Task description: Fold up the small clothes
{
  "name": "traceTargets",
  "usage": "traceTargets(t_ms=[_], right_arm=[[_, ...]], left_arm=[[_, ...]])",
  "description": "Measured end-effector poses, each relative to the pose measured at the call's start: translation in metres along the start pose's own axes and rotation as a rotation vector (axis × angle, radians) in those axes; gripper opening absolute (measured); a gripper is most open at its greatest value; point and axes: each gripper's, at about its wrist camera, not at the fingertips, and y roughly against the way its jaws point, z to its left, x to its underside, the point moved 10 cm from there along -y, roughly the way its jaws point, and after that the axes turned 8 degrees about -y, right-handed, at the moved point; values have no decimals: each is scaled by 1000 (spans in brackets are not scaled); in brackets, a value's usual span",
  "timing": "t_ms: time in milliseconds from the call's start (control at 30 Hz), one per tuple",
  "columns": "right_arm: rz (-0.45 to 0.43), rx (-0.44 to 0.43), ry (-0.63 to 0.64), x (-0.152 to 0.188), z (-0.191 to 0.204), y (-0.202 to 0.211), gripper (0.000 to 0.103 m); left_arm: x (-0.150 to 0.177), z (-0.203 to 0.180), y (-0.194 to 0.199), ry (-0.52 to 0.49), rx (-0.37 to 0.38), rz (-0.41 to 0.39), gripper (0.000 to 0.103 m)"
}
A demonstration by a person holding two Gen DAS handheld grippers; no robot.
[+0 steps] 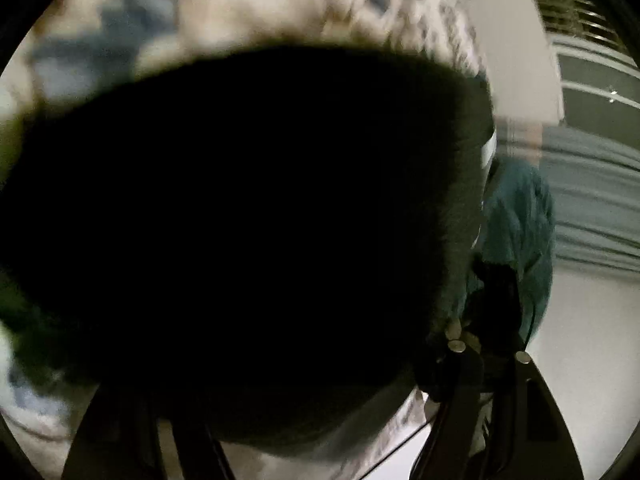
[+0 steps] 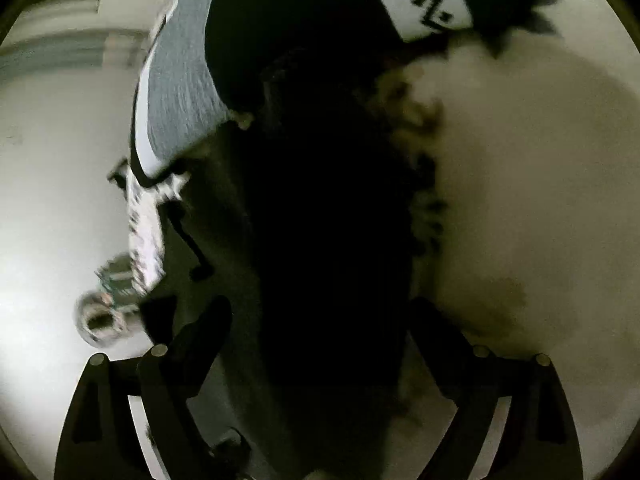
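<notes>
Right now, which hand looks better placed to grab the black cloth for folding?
Probably the right. The right jaws stand wide open, with the black cloth running straight between them, ready to be pinched. On the left, the cloth smothers nearly the whole view and hides one side of the left jaws, so their placement cannot be judged.

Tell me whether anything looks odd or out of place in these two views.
Yes: a dark garment hangs right against the left camera, blacking out most of that view. In the right view the same kind of dark cloth fills the middle. Both pictures are blurred, so nothing else can be judged.

Right hand-held gripper (image 2: 320,320) jaws spread wide, angled downward, left hand-held gripper (image 1: 304,360) fingers mostly hidden
</notes>
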Motion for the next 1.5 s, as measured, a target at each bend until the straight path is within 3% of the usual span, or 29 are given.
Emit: traceTargets(t_ms=[33,67,100,133,167,300,400,500,567,667,767,833,933,967,1067,1167,1233,1267,1367,1500], right_arm=[[-11,-27,-19,-2,1,-1,92],[-19,-64,-33,-1,3,-2,85],[-17,-73,-39,1,3,-3,59],[-5,-43,-51,5,-4,-8,41],[-4,-41,-58,9,-7,-10,31],[-52,-64,-69,29,-10,8,19],[-74,-84,-104,68,-18,32,18],[-84,-105,-172,138,-37,73,17],[-72,-56,-190,200,-60,94,17],[1,53,-252,259,-101,88,24],[71,194,-297,269,-133,86,50],[63,277,-206,255,-130,105,53],[37,379,-26,227,-100,145,54],[31,405,46,215,-73,155,55],[48,389,247,181,6,156,68],[125,364,500,169,96,109,70],[218,331,611,168,138,64,70],[268,324,649,179,156,35,70],[392,357,763,207,191,-38,70],[541,457,929,248,196,-95,70]], left_arm=[[-4,-2,3,-19,-18,-22,48],[-7,-4,5,-29,-21,-32,45],[-12,-7,6,-37,-13,-35,38],[-16,-9,8,-52,-16,-33,36],[-18,-12,10,-75,-20,-28,34],[-28,-28,16,-195,-39,15,29],[-35,-31,33,-269,-31,78,29],[-30,-25,51,-333,-5,186,29],[-13,-17,57,-382,2,294,32],[14,11,59,-419,-59,416,37],[16,16,62,-409,-76,394,43],[14,12,68,-416,-88,344,43],[21,15,78,-402,-101,274,43],[23,14,82,-395,-105,243,43],[27,15,89,-389,-111,189,43],[20,14,78,-385,-100,184,47],[5,18,66,-278,19,197,72],[-4,26,63,-214,66,199,77],[-18,38,58,-100,150,219,80],[-19,38,72,-120,133,187,80]])
